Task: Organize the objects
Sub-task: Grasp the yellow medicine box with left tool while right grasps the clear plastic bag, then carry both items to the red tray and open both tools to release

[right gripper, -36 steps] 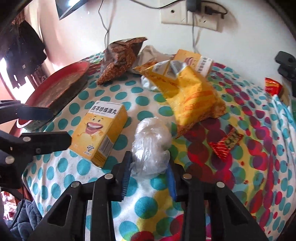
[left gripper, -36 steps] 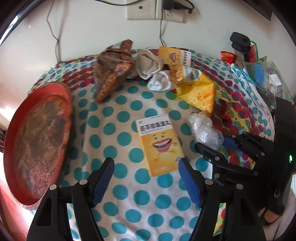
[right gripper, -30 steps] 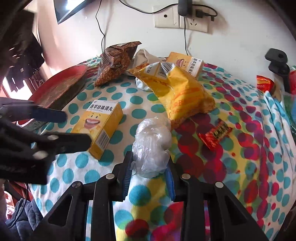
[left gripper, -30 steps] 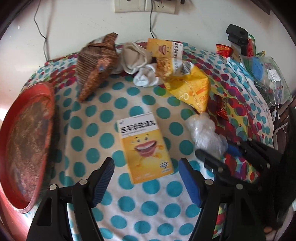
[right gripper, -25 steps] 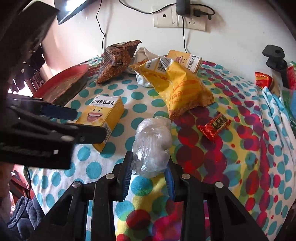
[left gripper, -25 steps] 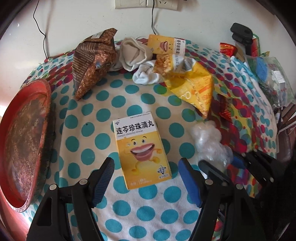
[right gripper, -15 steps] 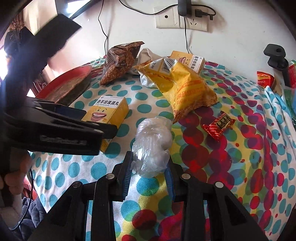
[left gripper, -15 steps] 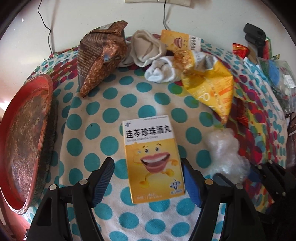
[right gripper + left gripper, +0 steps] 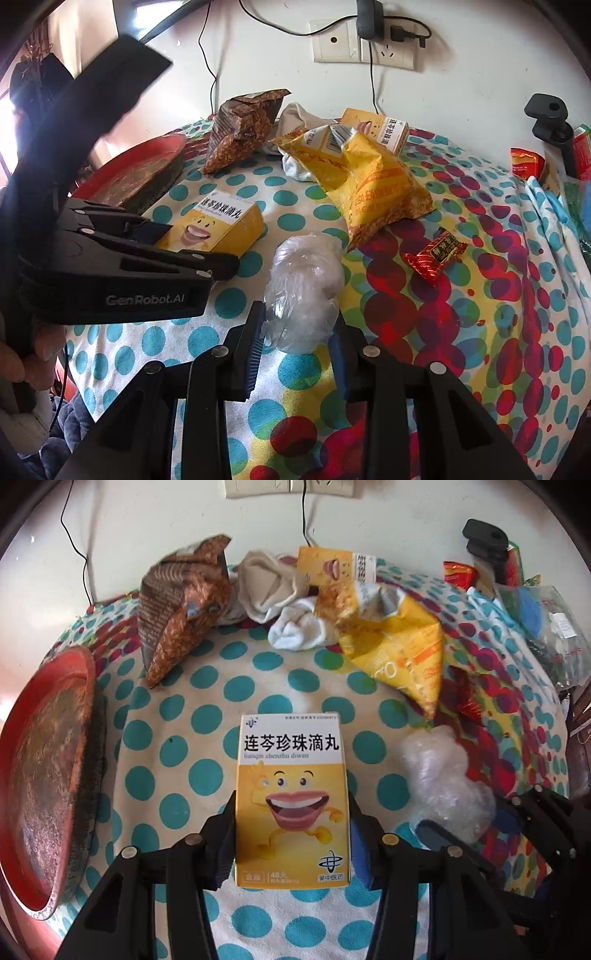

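Note:
A yellow and white medicine box with a smiling face lies on the polka-dot cloth. My left gripper is shut on its near end, a finger on each side; it also shows in the right wrist view. My right gripper is shut on a crumpled clear plastic bag, which also shows in the left wrist view at the right.
A red tray lies at the left edge. At the back are a brown snack bag, socks, a yellow snack bag and a second yellow box. A red candy lies to the right. The wall carries sockets.
My left gripper moved forward over the medicine box and closed on it. My right gripper kept holding the plastic bag in the same place.

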